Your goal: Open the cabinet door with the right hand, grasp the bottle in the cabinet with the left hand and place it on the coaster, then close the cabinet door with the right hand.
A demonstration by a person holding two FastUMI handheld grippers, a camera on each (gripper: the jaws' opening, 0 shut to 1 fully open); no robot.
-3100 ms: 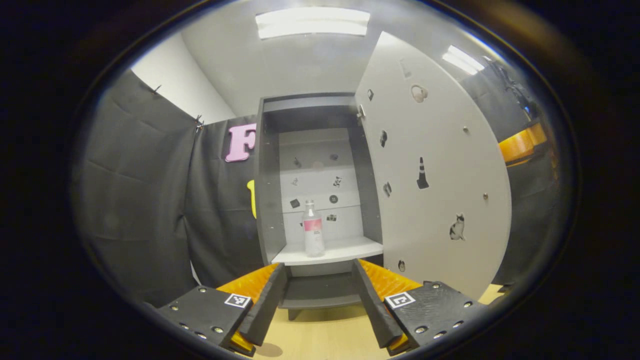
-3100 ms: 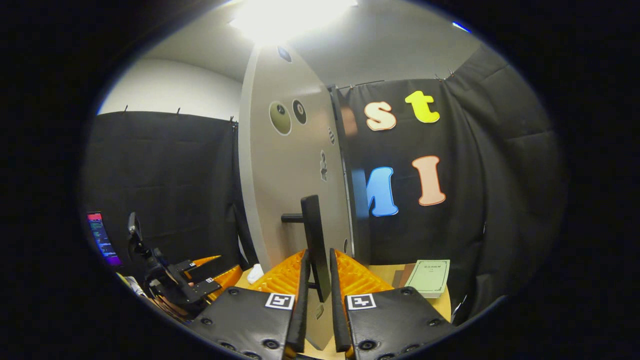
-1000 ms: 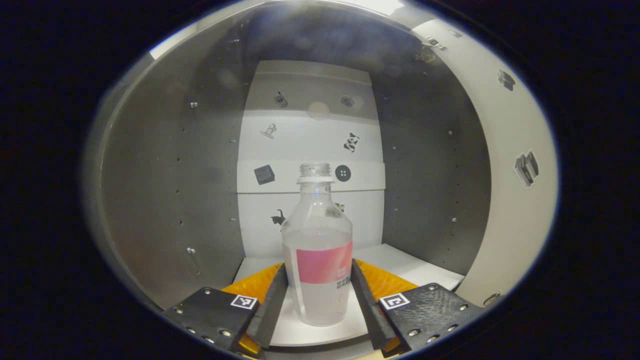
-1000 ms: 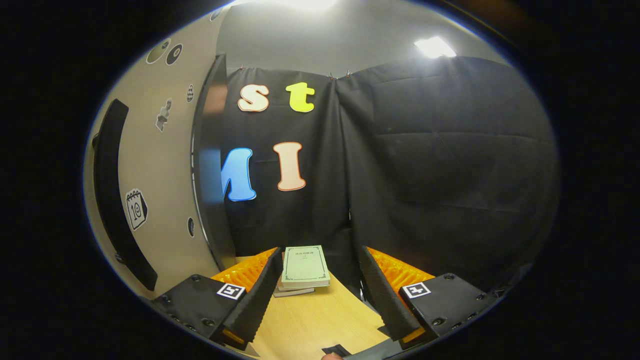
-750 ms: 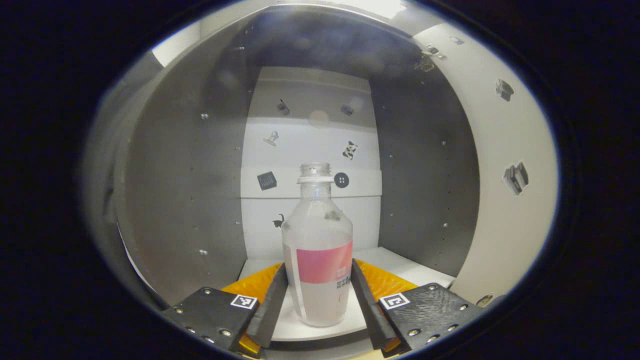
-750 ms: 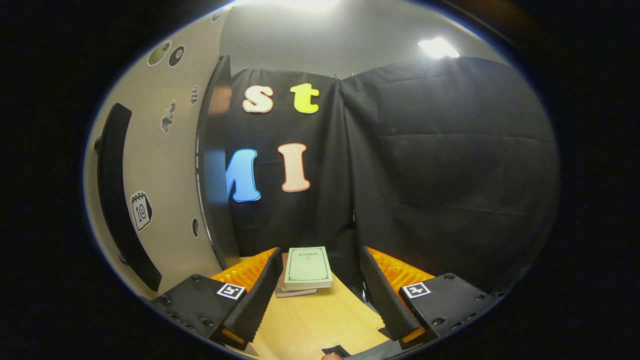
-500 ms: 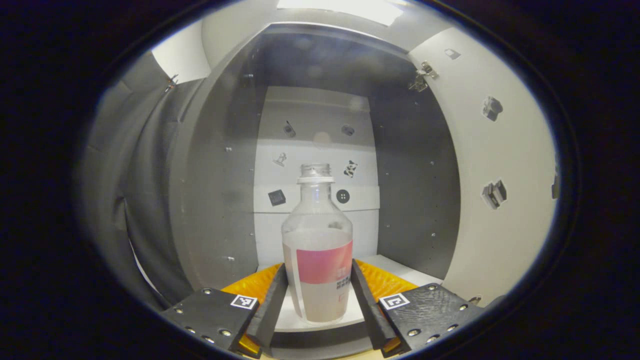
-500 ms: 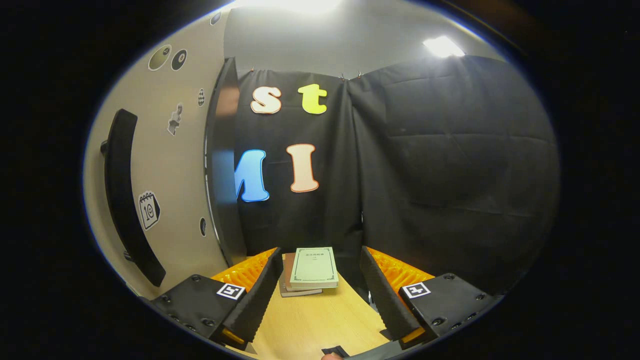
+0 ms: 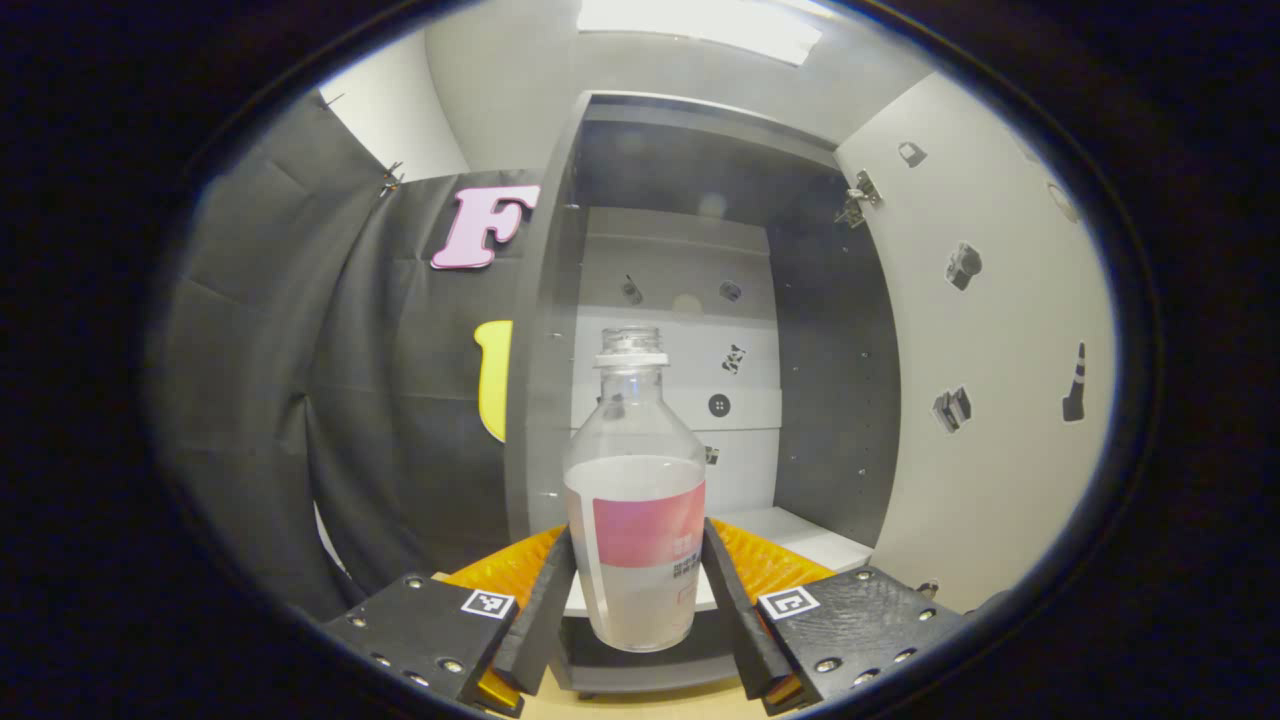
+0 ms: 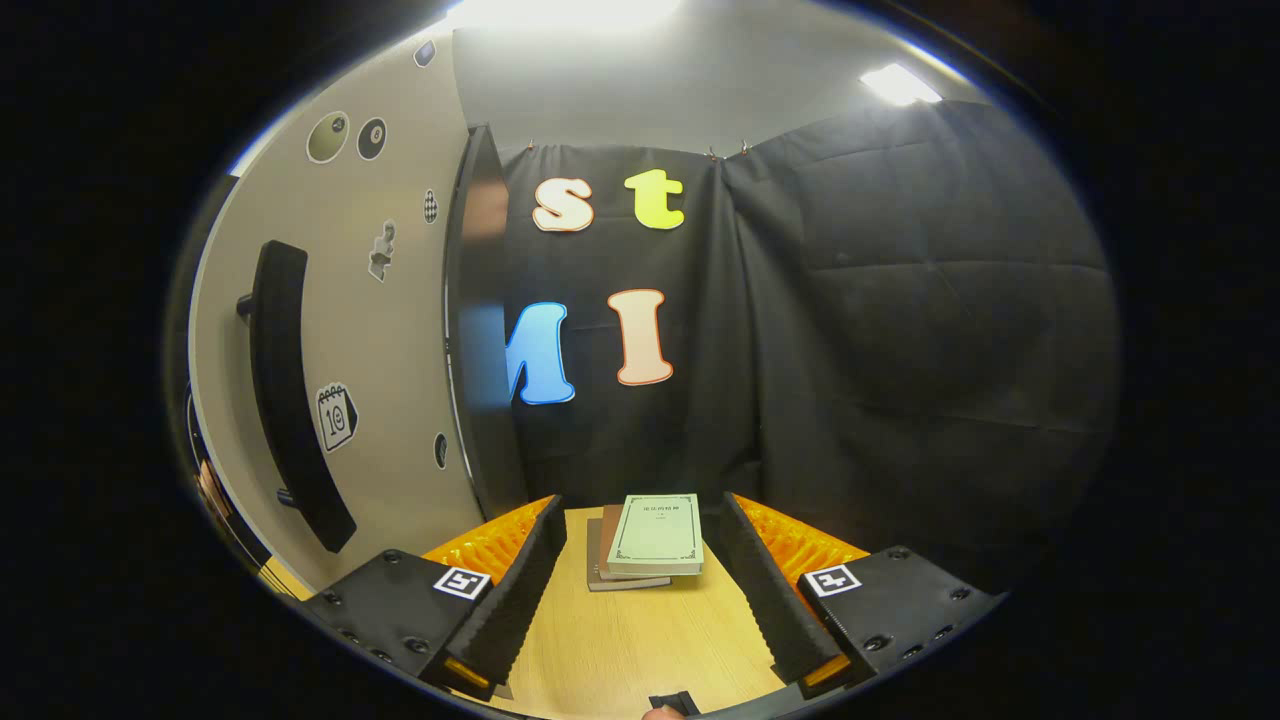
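Your left hand-held gripper (image 9: 635, 590) is clamped on the bottle (image 9: 636, 500), before the open cabinet (image 9: 830, 400). Your right hand-held gripper (image 10: 640, 575) is spread apart above the surface (image 10: 640, 640).

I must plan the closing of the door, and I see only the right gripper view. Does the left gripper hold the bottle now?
Observer: Yes. The left gripper is shut on the bottle, with one finger on each side of its label.
Operator: Is the bottle upright?
Observer: Yes, it is upright, and its mouth has no cap.
Operator: Is it out of the cabinet?
Observer: It looks so. The white shelf lies bare behind the bottle.
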